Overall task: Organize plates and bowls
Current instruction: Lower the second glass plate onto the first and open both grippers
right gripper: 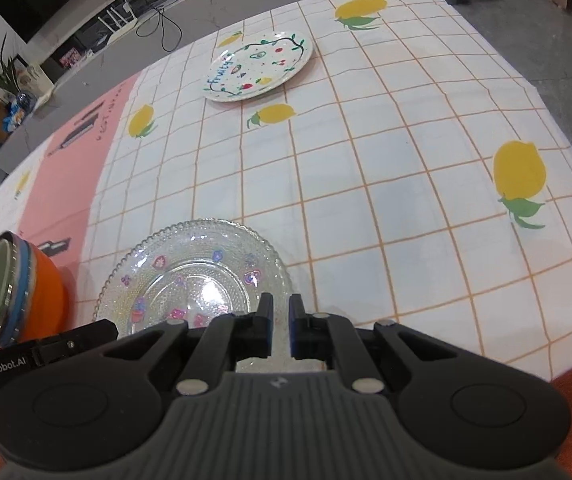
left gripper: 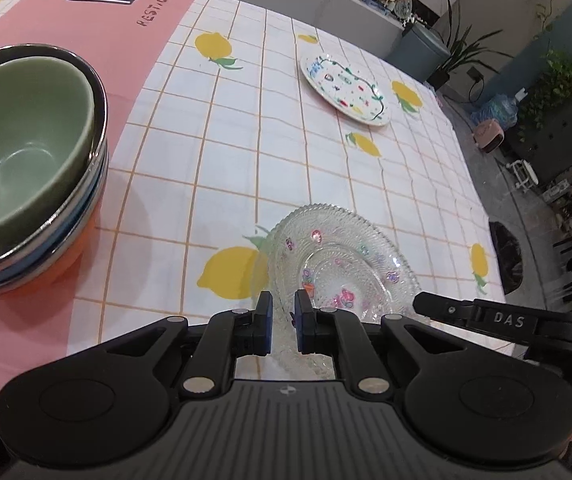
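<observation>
A clear glass plate (left gripper: 345,256) with small coloured flowers lies low over the lemon tablecloth, near the front edge. My left gripper (left gripper: 284,304) is shut on its near rim, which passes between the blue pads. My right gripper (right gripper: 281,306) is shut on the same glass plate (right gripper: 194,264), further along the rim. A white painted plate (left gripper: 343,88) lies flat at the far side of the table, also seen as the painted plate (right gripper: 260,66). At the left stands a stack of bowls (left gripper: 26,160), a green one on top, with metal, blue and orange ones under it.
The tablecloth (left gripper: 246,160) is white-checked, with a pink strip under the bowl stack (right gripper: 10,284). The table's right edge (left gripper: 465,168) drops to a floor with plant pots, bags and dark chairs. A counter with clutter runs behind the table.
</observation>
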A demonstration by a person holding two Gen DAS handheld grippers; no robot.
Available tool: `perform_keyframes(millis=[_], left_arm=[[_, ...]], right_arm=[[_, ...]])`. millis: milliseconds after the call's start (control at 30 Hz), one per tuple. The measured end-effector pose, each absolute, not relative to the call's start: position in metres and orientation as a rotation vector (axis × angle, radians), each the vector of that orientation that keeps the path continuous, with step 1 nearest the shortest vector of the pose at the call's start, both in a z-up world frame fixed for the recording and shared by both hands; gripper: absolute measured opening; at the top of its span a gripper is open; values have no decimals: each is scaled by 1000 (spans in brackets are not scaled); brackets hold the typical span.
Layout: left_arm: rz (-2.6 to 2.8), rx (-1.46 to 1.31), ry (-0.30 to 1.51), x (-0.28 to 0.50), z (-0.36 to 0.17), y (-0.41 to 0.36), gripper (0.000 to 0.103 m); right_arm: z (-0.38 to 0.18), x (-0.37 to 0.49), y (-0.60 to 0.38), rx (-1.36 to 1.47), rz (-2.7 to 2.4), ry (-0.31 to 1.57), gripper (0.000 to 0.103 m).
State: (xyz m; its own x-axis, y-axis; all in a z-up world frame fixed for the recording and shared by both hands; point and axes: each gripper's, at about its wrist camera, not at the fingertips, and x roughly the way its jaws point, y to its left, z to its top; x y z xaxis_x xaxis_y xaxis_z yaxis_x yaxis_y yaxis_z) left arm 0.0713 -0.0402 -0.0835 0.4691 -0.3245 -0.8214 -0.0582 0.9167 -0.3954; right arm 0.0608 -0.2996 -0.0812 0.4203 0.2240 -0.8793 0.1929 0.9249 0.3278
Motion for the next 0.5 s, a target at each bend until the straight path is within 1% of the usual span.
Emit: perform_keyframes(millis=[267, 433, 500], left_arm=[[-181, -333, 1074, 70, -86, -44, 13], [-180, -205, 1073, 68, -87, -54, 12], [-190, -191, 1060, 65, -88, -54, 12]], right_arm=[[-84, 59, -302, 423, 15, 1145, 6], [-82, 59, -301, 424, 10, 1131, 6], [-80, 60, -299, 419, 11, 1126, 10]])
